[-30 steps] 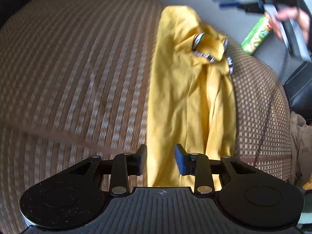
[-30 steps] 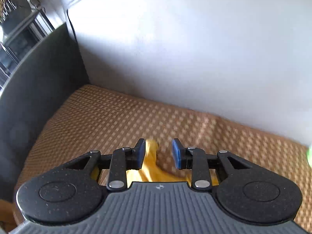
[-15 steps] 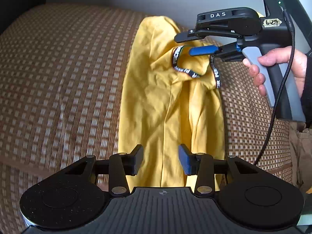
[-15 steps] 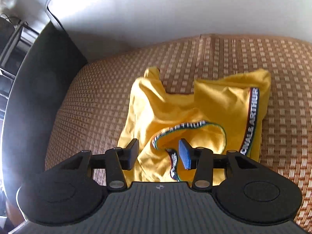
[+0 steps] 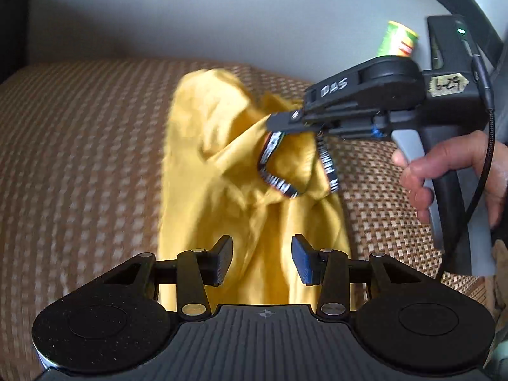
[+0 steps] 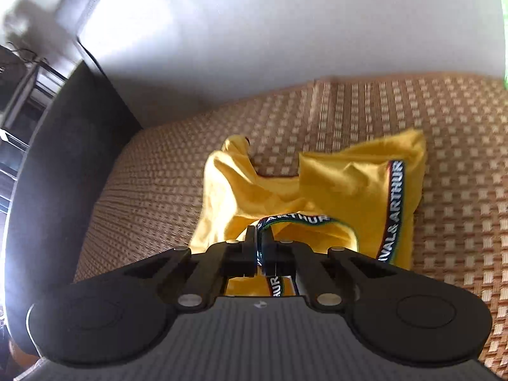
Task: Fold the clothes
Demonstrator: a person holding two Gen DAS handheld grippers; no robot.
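A yellow shirt [image 5: 222, 197] with a black lettered trim band lies bunched on a brown woven sofa seat [image 5: 79, 146]. My right gripper [image 6: 261, 238] is shut on the shirt's collar band [image 6: 295, 219] and holds that part raised; in the left wrist view the same right gripper [image 5: 279, 123] pinches the collar above the cloth. The yellow shirt [image 6: 349, 190] shows a folded sleeve with the band at the right. My left gripper [image 5: 262, 260] stands open over the shirt's lower part, nothing between its fingers.
A grey sofa backrest [image 5: 222, 16] rises behind the seat. A green and yellow can [image 5: 398, 39] stands at the back right. A dark armrest [image 6: 57, 165] bounds the seat's left side. A hand [image 5: 451, 177] holds the right gripper's handle.
The right gripper dropped onto the collar and shut on its band, lifting it. The left gripper moved a little closer over the shirt's lower part and stayed open.
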